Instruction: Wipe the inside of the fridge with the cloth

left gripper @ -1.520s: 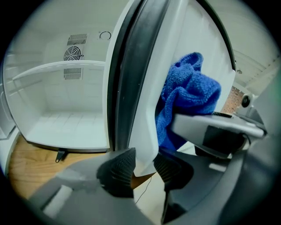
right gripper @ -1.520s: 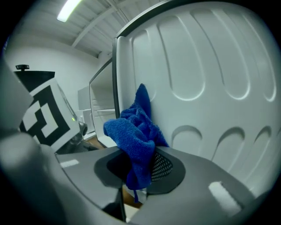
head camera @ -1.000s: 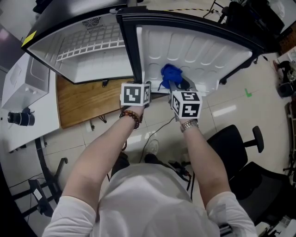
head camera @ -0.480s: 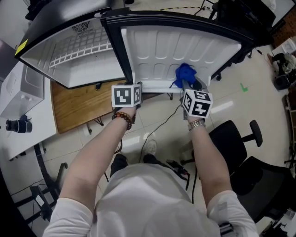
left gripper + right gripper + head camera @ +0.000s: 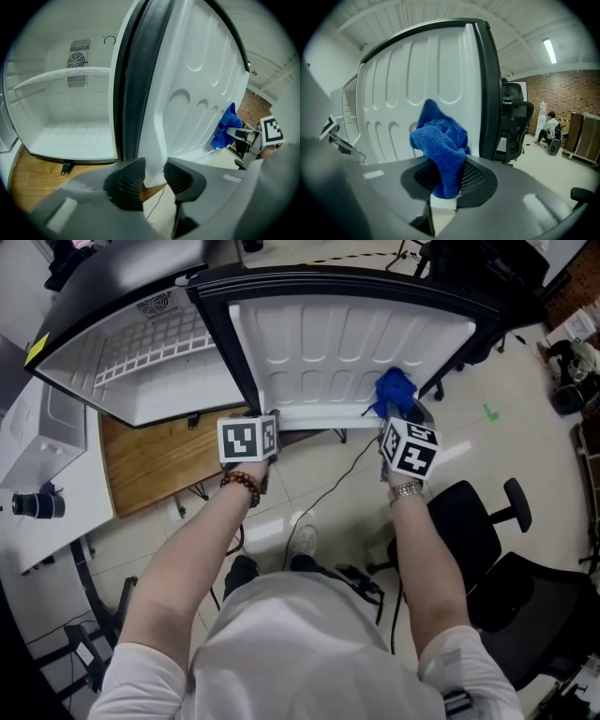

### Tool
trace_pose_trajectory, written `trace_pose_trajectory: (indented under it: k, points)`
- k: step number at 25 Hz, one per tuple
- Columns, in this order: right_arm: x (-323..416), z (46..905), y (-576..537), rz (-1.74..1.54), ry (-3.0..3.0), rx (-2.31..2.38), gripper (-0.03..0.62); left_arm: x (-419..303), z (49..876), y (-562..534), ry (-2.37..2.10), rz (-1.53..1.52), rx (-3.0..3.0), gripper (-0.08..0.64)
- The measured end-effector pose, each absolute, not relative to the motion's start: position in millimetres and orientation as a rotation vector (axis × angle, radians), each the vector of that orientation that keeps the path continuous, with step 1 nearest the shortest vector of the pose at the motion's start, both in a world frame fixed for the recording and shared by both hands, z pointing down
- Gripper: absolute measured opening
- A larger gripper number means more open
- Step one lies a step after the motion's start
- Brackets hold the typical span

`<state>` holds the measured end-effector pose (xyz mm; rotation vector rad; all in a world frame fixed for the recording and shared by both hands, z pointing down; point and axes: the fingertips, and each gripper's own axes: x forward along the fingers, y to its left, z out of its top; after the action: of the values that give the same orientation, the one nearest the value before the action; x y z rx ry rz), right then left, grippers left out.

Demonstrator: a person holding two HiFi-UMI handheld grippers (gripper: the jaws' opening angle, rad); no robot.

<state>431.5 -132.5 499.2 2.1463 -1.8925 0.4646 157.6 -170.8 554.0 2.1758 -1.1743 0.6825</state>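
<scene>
The fridge stands open; its white ribbed door liner (image 5: 337,338) faces me, with the fridge's inside (image 5: 155,357) and its wire shelf to the left. My left gripper (image 5: 266,418) is shut on the white lower edge of the door (image 5: 154,154), which sits between both pads (image 5: 129,176). My right gripper (image 5: 398,411) is shut on a bunched blue cloth (image 5: 394,388), and the cloth (image 5: 440,140) lies against the liner (image 5: 408,79) near the door's black outer rim. The left gripper view shows the cloth (image 5: 228,125) low on the door's right side.
A wooden board (image 5: 155,460) lies under the fridge. On the left, a white table (image 5: 56,474) carries a black lens (image 5: 37,505). A black office chair (image 5: 483,540) stands to my right, a cable (image 5: 323,498) runs over the floor tiles, and a person (image 5: 551,125) sits far off.
My right gripper has slid to the right along the door liner with the blue cloth in it. The left gripper has kept its hold on the door's edge.
</scene>
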Motion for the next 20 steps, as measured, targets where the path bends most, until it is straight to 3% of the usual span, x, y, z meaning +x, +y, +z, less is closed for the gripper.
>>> trace_pose_trajectory:
  k: [10,20]
  points:
    - [427,484,-126,0.434,-1.938,2.159,0.084,158,553,-170,-1.157,0.671,2.165,0.135]
    - [296,481,-109,0.383,-2.272,1.857,0.084,158,546,-153,-1.075,0.653,2.219,0.172]
